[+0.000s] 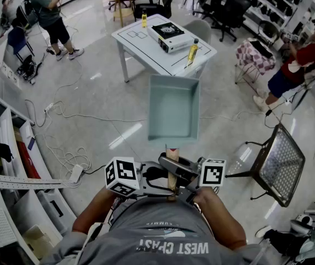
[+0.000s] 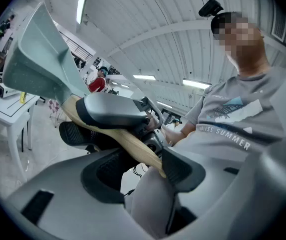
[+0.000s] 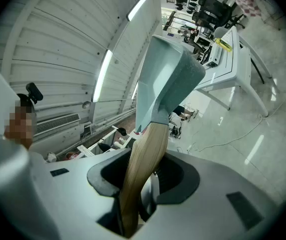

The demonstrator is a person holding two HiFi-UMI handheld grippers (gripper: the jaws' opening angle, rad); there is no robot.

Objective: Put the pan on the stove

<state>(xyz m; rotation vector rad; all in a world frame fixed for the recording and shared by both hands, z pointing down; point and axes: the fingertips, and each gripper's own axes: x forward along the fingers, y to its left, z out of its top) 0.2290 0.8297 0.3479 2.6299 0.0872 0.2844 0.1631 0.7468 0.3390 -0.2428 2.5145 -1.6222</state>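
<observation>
Head view showed the table (image 1: 140,46) at twelve o'clock, the pan (image 1: 172,112) held in the air at centre, well apart from the stove (image 1: 169,35) on that table. The right gripper (image 3: 145,184) clamped the handle (image 3: 143,159). The left gripper (image 2: 143,169) gaped, the handle's tip by one pad. Carrying it level, with the left steadying, seemed wise.

Bright, even indoor light, ceiling strip lights (image 2: 81,6) glowing upper left in the left gripper view, white glare streaks on the glossy floor (image 1: 125,136), faint shadows, fisheye bending, dark corners, close foreground soft.
</observation>
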